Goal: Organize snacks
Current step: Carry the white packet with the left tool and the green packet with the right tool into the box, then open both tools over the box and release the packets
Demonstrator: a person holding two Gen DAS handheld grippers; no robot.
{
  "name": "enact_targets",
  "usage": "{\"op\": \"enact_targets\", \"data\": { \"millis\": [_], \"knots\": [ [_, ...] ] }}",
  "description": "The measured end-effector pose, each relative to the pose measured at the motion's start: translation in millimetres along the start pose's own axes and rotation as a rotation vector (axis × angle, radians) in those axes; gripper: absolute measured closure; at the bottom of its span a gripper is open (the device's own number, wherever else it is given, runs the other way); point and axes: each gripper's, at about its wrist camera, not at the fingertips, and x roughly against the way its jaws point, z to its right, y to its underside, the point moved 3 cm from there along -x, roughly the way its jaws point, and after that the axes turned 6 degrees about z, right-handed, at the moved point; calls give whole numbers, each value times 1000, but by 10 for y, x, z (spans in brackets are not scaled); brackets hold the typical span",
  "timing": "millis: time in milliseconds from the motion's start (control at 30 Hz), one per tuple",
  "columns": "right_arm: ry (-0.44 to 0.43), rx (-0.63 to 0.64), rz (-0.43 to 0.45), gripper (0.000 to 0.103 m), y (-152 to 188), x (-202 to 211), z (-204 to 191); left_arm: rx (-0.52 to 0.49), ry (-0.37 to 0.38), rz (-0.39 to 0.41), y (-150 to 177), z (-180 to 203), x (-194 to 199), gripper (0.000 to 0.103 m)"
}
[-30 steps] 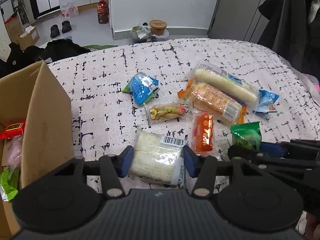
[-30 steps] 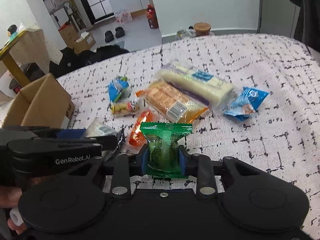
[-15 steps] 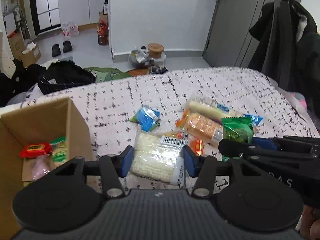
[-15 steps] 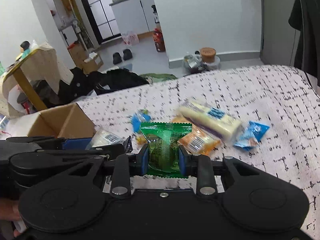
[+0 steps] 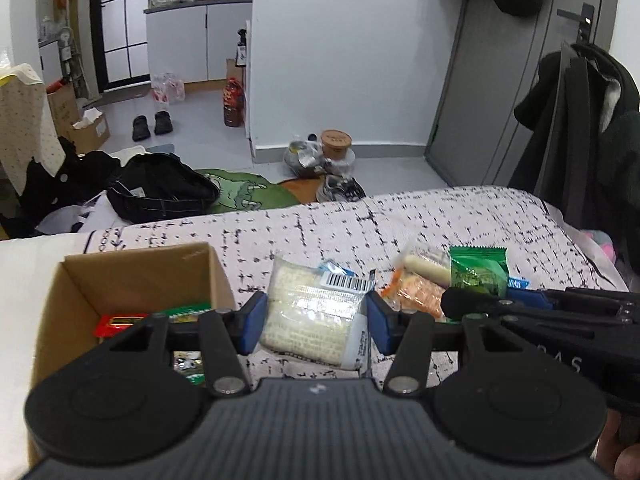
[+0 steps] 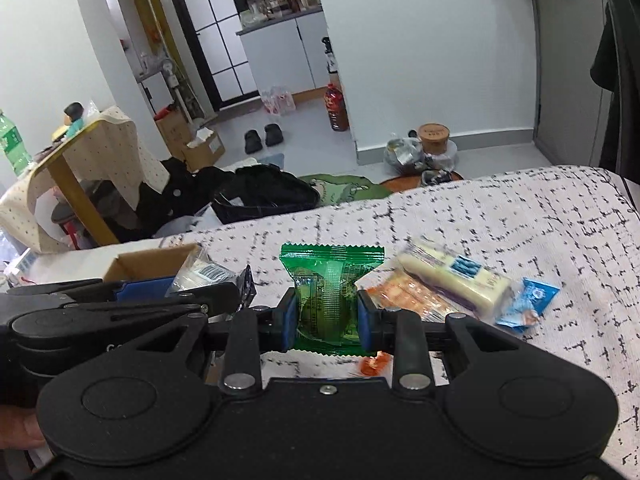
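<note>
the bed (image 5: 460,216), with its black-flecked white cover, lies ahead of and below both sets of jaws. the cardboard box (image 5: 132,276) sits to the left of the left gripper (image 5: 316,322), open at the top, with a red pack and a green one already inside. that gripper's jaws are closed on a white rice-cake pack (image 5: 312,320), held by its two sides, with much of the pack sticking out forward. the right gripper (image 6: 326,316), just right of the left one, has its jaws pinched tight on a small green packet (image 6: 330,300).

risks, as i judge them: the two grippers are close enough to knock together on the way to the box, and a bump could shake either snack loose. the white pack is slick and soft, so it could slide out of its side grip and land short of the box. the long white bar (image 6: 452,280), orange crackers (image 6: 404,296) and small blue packet (image 6: 528,306) lie beyond the right jaws, not yet sorted.
</note>
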Motion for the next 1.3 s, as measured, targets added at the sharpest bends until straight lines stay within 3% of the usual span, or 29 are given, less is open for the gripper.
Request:
{"op": "enact_targets", "data": {
  "millis": [567, 967, 1300],
  "knots": [
    [-70, 42, 23, 74, -45, 18, -491, 99, -117, 71, -47, -597, 370, 51],
    [-122, 74, -5, 74, 64, -129, -903, 174, -206, 53, 124, -1168, 515, 51],
    [-153, 98, -33, 74, 152, -254, -1187, 213, -211, 5, 277, -1411, 488, 50]
  ]
}}
